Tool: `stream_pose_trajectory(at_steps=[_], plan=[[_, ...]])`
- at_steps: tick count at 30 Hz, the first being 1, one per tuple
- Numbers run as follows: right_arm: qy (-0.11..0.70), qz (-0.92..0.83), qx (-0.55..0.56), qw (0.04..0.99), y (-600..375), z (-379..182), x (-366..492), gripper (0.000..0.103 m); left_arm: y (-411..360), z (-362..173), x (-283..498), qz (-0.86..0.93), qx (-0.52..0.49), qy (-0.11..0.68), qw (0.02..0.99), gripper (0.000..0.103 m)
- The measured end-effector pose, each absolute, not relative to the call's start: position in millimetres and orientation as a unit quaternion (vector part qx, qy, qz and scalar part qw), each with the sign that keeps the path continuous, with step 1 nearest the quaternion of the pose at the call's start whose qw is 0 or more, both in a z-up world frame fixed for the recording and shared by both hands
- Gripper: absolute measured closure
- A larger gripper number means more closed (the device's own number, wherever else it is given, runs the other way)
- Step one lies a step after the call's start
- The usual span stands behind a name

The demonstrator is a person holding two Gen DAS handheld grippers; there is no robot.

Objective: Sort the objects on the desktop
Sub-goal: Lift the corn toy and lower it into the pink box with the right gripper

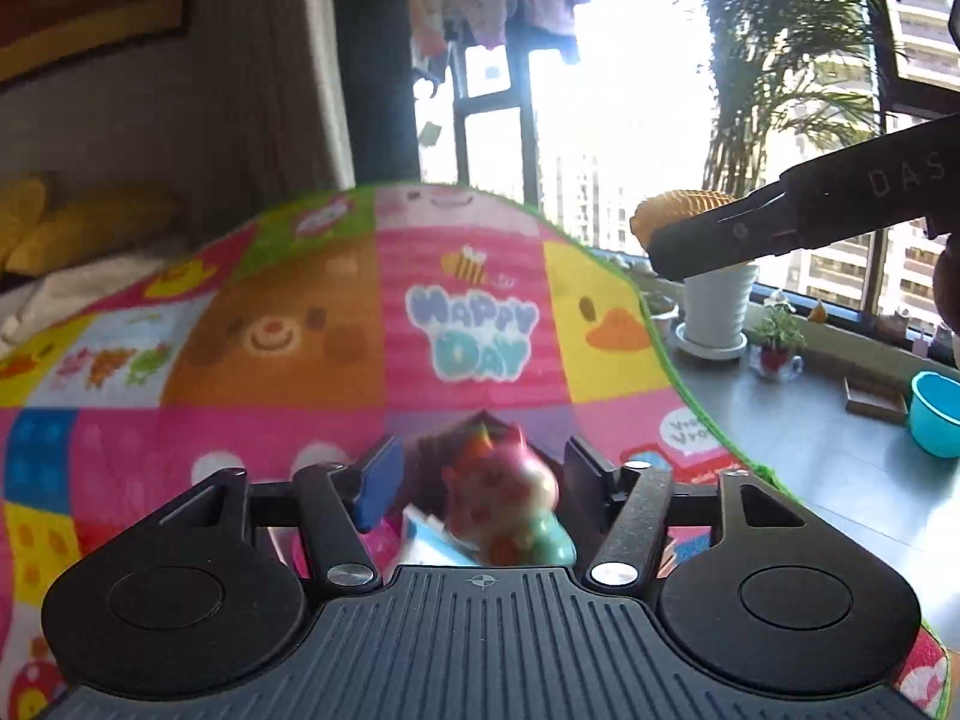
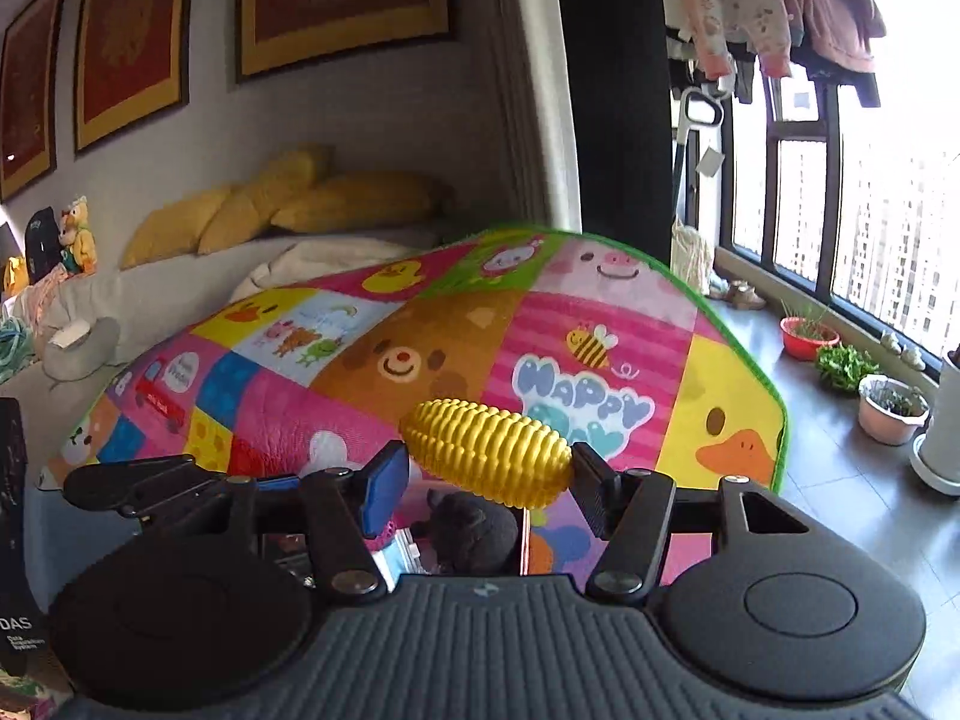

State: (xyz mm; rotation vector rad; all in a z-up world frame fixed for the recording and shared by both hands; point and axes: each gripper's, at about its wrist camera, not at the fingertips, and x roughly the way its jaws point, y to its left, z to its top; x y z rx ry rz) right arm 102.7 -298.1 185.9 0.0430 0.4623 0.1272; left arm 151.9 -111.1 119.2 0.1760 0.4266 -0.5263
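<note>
We keep the right gripper (image 2: 489,468) pinching the ribbed yellow plastic corn cob (image 2: 486,450) level, left gripper (image 1: 480,480) spread above the blurred pink toy figure (image 1: 510,498).

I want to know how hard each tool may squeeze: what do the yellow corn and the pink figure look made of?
Corn: seems moulded plastic or rubber, with glossy highlights on even ribbed kernels.
Pink figure: probably hard plastic or vinyl, judging by a bright glint on its rounded side, though blur leaves it open.
</note>
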Motion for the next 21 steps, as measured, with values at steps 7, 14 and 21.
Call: stream_pose_trajectory(at_steps=[7,14,21], plan=[[0.315,0.08,0.042,0.945,-288.3,136.3,152.0,0.044,-64.7,86.7,125.7,-0.19,0.089,0.226,0.951,0.008],[0.381,0.082,0.052,0.919,-267.0,89.1,173.9,0.026,-50.6,65.3,112.6,-0.198,0.081,0.256,0.943,0.005],[0.373,0.04,0.024,0.927,-272.8,81.2,176.0,0.027,-52.7,46.8,114.7,-0.192,0.072,0.288,0.936,0.003]])
